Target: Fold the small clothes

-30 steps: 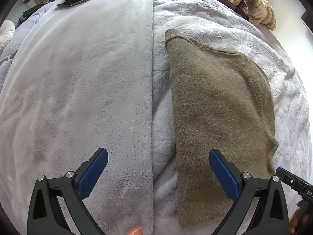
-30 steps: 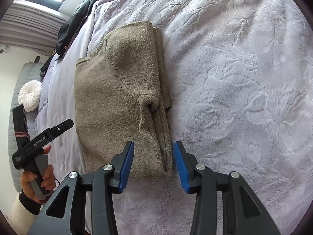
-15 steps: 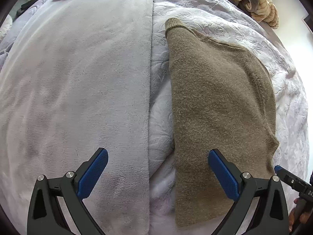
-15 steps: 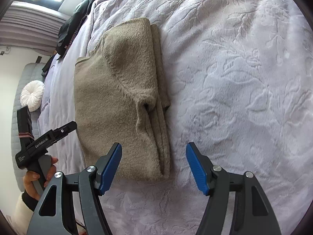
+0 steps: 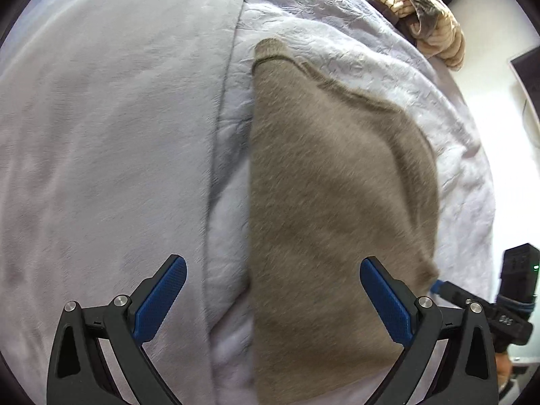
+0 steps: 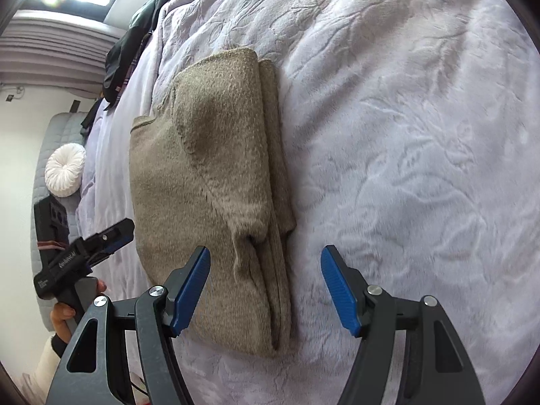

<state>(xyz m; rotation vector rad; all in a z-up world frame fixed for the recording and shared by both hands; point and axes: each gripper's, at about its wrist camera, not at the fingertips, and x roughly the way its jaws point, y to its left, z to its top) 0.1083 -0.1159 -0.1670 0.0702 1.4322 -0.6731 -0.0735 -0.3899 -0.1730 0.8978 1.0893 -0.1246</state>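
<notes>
An olive-brown knitted sweater (image 5: 330, 202) (image 6: 209, 182) lies folded lengthwise on the pale lilac bedspread (image 6: 405, 135), its sleeves tucked along its right side. My left gripper (image 5: 273, 290) is open above the sweater's near left edge, nothing between its blue pads. My right gripper (image 6: 265, 285) is open above the sweater's near right corner, straddling the folded edge and sleeve without pressing on them. In the left wrist view the right gripper's black body (image 5: 489, 307) pokes in at the lower right. The right wrist view has the left gripper (image 6: 87, 253) at the left, held by a hand (image 6: 64, 314).
A smooth lilac blanket (image 5: 108, 152) covers the bed's left half. Striped beige clothes (image 5: 422, 10) are piled at the far right corner. Dark clothes (image 6: 135, 47) lie at the bed's far end. A white round cushion (image 6: 64, 172) rests on a grey headboard or sofa.
My right gripper's jaws have widened from nearly closed around the sweater's folded edge to open. Both grippers have edged forward and lower over the sweater.
</notes>
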